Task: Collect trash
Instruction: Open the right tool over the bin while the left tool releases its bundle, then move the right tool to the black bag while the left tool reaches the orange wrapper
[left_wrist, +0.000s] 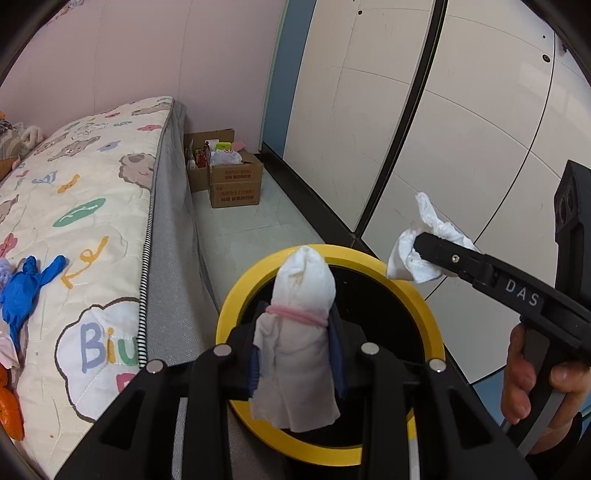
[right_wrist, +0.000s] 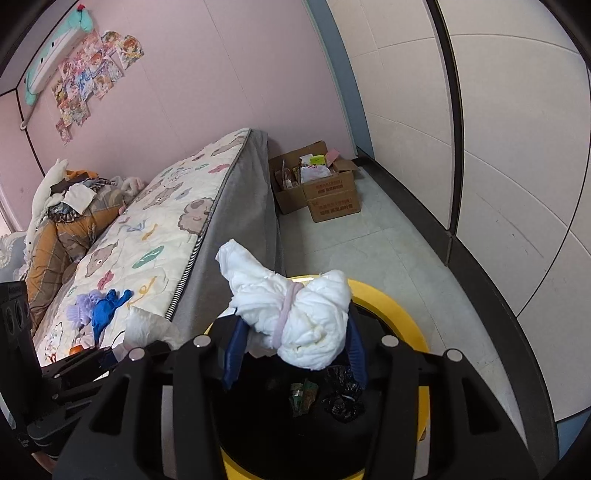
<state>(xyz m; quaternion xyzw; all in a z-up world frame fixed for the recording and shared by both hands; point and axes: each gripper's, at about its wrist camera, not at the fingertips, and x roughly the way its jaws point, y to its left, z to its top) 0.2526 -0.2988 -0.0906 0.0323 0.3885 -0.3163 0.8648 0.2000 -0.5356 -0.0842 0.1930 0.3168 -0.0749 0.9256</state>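
My left gripper is shut on a white tissue bundle tied with a pink band, held over the yellow-rimmed black bin. My right gripper is shut on a second white tissue wad with a pink band, above the same bin. In the left wrist view the right gripper comes in from the right, holding its tissue over the bin's far rim. Dark scraps lie inside the bin. A blue glove lies on the bed.
The bed with a patterned quilt runs along the left, with plush toys at its head. Cardboard boxes stand on the floor at the bed's far end. White wardrobe panels line the right. An orange item lies on the quilt.
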